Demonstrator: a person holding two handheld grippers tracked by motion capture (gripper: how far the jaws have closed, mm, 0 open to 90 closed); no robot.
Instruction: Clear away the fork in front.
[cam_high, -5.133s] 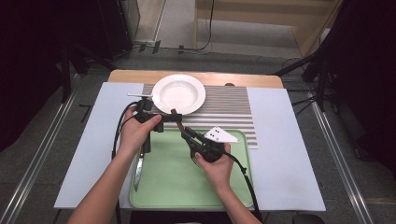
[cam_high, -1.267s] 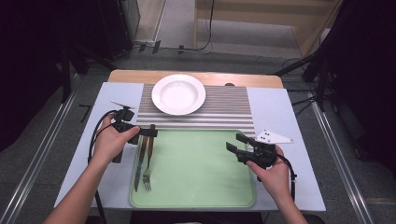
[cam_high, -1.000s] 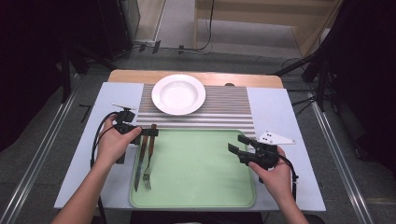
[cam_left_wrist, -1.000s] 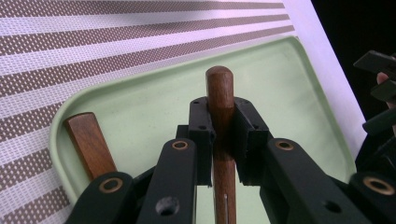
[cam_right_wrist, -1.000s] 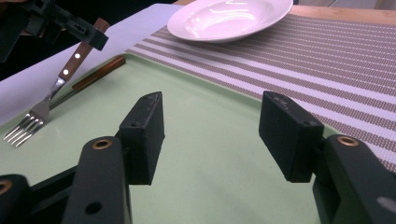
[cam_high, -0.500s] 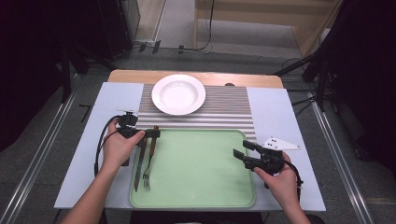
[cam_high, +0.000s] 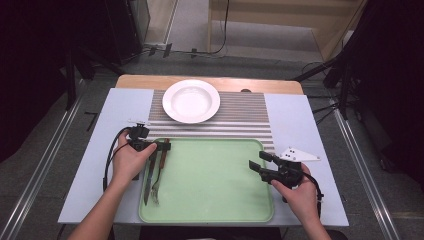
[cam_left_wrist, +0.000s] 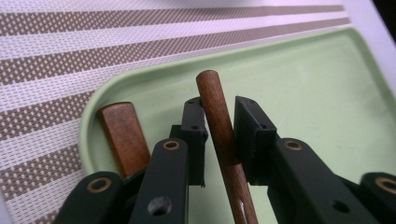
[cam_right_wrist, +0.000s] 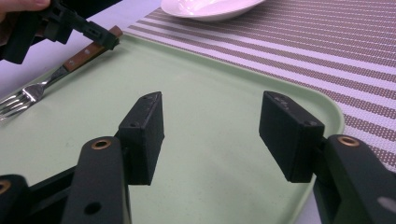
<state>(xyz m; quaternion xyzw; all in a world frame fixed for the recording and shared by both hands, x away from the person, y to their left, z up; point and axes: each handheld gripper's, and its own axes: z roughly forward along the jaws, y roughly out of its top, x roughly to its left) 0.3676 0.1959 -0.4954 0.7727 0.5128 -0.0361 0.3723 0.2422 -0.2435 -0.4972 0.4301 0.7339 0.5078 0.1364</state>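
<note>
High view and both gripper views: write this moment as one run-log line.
left gripper: jaws just opening, astride fork handle, gaps showing | knife: beside fork | right gripper: open, over green tray | plate: on striped mat

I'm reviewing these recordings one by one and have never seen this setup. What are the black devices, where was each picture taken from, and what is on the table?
A person works at a table with hand-held tongs in each hand. The high view looks down from above; the other two cameras ride on the tongs and look along their black jaws.

On the table lie a striped mat, a white plate and a green tray. A fork and a knife, both with wooden handles, lie at the tray's left edge.

The left tongs have the fork's handle between their jaws, which have just been opening; a small gap shows on each side, so it looks released. The right tongs are open and hold nothing, above the tray's right part.
</note>
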